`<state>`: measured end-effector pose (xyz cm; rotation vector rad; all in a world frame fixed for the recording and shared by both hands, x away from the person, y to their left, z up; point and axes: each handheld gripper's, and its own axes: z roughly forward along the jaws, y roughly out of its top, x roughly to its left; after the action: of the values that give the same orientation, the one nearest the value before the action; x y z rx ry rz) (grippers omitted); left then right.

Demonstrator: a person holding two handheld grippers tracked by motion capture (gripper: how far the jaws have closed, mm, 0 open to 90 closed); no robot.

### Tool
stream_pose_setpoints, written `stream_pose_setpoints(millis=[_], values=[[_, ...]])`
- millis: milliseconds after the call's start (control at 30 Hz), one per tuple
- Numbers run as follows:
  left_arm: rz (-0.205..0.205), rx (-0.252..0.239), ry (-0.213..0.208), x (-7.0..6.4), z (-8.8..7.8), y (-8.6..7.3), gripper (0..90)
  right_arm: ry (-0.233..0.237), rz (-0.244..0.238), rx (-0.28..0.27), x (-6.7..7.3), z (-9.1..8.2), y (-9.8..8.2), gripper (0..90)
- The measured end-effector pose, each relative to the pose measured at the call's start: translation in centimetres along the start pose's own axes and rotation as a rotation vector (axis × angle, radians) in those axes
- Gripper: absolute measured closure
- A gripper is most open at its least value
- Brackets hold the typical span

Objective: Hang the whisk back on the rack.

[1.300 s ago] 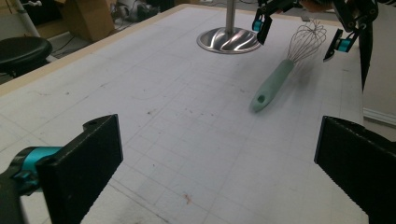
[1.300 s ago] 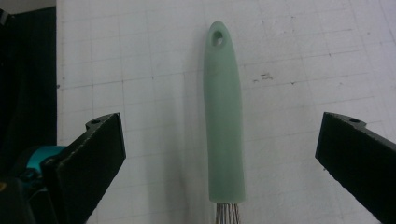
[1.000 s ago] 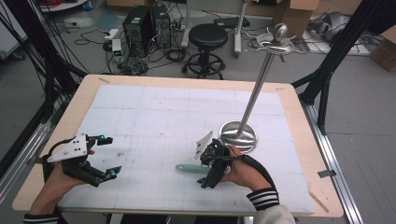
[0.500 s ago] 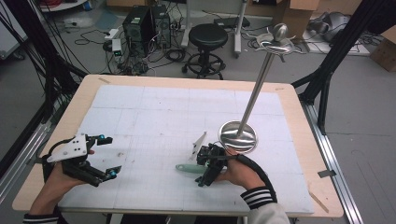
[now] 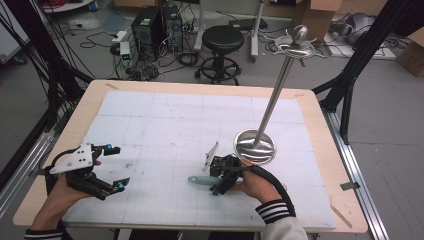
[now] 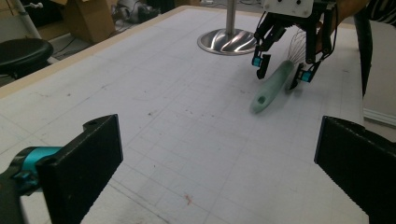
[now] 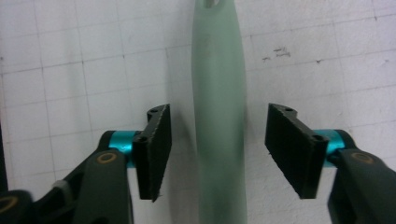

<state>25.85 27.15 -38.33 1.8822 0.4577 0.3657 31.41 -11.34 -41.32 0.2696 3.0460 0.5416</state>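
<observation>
Pale-green whisk handle (image 7: 219,116) lies on my white mat (image 5: 165,125), between the spread jaws of my right gripper (image 5: 218,181), untouched, just beside the steel stand (image 5: 255,146). My left gripper (image 5: 114,167) hovers wide apart, well left.

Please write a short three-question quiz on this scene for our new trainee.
1. True or false: the right claw is shut on the whisk.
2. What stands just beyond the whisk: A) a metal stand, B) a bowl, C) a kettle?
3. Fill in: the left claw is ____ and holds nothing.

Key:
1. False; its jaws straddle the green handle with gaps on both sides.
2. A.
3. Open.
</observation>
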Motion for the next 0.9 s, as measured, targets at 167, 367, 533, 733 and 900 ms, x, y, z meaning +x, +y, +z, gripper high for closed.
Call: stream_pose_setpoints(millis=[167,367,533,733,900], values=[[0.001,0.001,0.0,0.01,0.0,0.0,1.7,-0.005,-0.002,0.01,-0.02,0.0,-0.05,48.6],[0.001,0.001,-0.001,0.01,0.0,0.0,1.7,0.006,-0.006,0.019,0.04,0.04,-0.08,56.7],[-0.001,0.0,-0.001,-0.01,0.01,0.0,1.7,0.018,-0.025,0.028,0.13,-0.07,-0.01,67.9],[0.0,0.004,-0.002,0.02,0.02,-0.01,1.7,0.042,-0.04,0.023,0.17,-0.23,-0.04,68.1],[0.0,0.006,-0.001,0.02,0.04,-0.03,1.7,0.054,-0.043,-0.005,0.18,-0.81,-0.23,68.1]])
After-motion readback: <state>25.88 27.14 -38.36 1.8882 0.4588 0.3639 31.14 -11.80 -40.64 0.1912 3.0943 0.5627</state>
